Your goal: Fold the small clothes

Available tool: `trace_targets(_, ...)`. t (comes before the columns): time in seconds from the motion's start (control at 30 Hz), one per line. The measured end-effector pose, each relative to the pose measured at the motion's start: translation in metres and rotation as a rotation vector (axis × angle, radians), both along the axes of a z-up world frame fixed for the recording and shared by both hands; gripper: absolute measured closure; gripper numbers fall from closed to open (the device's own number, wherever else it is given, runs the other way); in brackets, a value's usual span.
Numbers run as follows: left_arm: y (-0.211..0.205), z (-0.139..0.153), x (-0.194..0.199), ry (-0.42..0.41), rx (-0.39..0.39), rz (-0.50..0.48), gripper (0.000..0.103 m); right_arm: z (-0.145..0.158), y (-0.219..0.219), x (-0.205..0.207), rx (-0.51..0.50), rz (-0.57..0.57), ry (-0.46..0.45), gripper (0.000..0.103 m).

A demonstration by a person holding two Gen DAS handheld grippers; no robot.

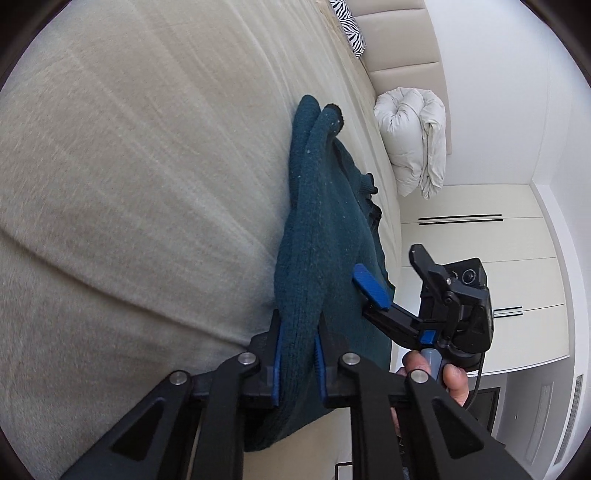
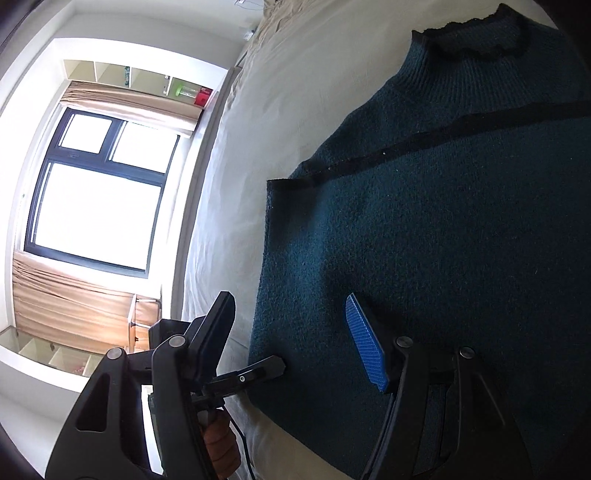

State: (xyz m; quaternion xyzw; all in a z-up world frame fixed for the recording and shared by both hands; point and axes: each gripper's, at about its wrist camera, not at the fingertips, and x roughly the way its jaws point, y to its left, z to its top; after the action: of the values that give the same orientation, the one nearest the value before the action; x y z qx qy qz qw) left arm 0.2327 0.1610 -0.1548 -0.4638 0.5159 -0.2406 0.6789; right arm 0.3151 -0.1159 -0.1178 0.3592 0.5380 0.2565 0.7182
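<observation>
A dark teal knitted sweater [image 2: 443,240] lies on the beige bed sheet [image 1: 147,166], its black-trimmed collar [image 2: 476,40] at the far end. In the left wrist view my left gripper [image 1: 299,328] is shut on a bunched fold of the sweater [image 1: 317,229], which runs away from the jaws along the bed. My right gripper [image 1: 395,275] stands open just to the right of it, held by a hand [image 1: 454,376]. In the right wrist view my right gripper [image 2: 295,332] hangs open over the sweater's near edge, one finger above the sheet and the blue pad [image 2: 365,350] above the knit. There the left gripper [image 2: 275,363] bites that edge.
A rolled white duvet [image 1: 410,144] and a zebra-striped pillow [image 1: 349,26] lie by the padded headboard [image 1: 406,74]. White wardrobe doors [image 1: 480,240] stand past the bed's side. On the opposite wall are a bright window [image 2: 99,195], brown curtains [image 2: 70,310] and open shelves [image 2: 147,81].
</observation>
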Motion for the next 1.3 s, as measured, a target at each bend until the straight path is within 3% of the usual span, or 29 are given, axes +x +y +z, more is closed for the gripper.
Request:
trace_targets(0.2, 0.003, 0.005, -0.004, -0.012, -0.014, 0.024, 0.088, -0.024, -0.007, 0.003, 0.056, -0.039, 0.015, 0.051)
trace_targets(0.37, -0.008, 0.027, -0.004, -0.045, 0.004, 0.033, 0.089, -0.033, -0.018, 0.000, 0.097, -0.044, 0.016, 0.058)
trace_targets(0.47, -0.020, 0.054, -0.003, -0.086, 0.028, 0.020, 0.089, -0.023, -0.040, -0.004, 0.188, -0.091, 0.033, 0.051)
trace_targets(0.53, -0.035, 0.074, -0.001, -0.122, 0.043, 0.000, 0.089, -0.010, -0.068, -0.011, 0.259, -0.141, -0.007, 0.033)
trace_targets(0.73, -0.125, 0.117, 0.011, -0.233, 0.109, -0.126, 0.089, 0.007, -0.160, -0.030, 0.378, -0.223, -0.054, 0.025)
trace_targets(0.87, -0.205, 0.111, 0.014, -0.256, 0.095, -0.237, 0.089, 0.001, -0.211, -0.036, 0.386, -0.276, -0.051, 0.025)
trace_targets(1.0, -0.262, 0.086, 0.012, -0.239, 0.093, -0.333, 0.088, -0.016, -0.248, -0.043, 0.393, -0.327, -0.025, 0.022)
trace_targets(1.23, -0.277, 0.044, 0.006, -0.178, 0.122, -0.359, 0.084, -0.017, -0.288, -0.059, 0.448, -0.393, -0.080, 0.019)
trace_targets(1.3, -0.281, 0.044, 0.007, -0.190, 0.136, -0.367, 0.081, -0.017, -0.287, -0.058, 0.398, -0.381, -0.060, 0.019)
